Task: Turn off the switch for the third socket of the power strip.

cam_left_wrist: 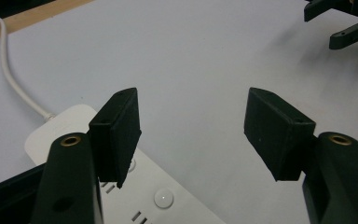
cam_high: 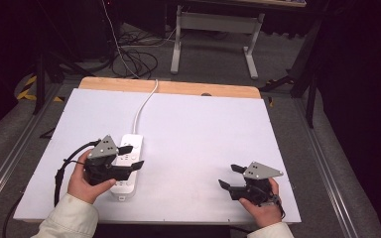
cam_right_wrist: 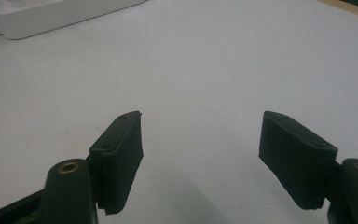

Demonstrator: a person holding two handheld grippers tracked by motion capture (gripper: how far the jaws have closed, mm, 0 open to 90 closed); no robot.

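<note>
Left gripper over power strip (jaws apart, nothing gripped).

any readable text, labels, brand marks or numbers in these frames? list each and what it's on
None readable.
Power strip: white, with sockets and a round button; no print legible on it.
Left gripper, right gripper: black jaws, grey plates, no markings visible.
White table top: blank.

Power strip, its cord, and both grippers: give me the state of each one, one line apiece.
Power strip: lying flat on the white table, sockets facing up, nothing plugged in where visible.
Cord: attached to the strip, trailing off the far edge.
Left gripper: open, over the strip, holding nothing.
Right gripper: open, empty, over bare table.
</note>
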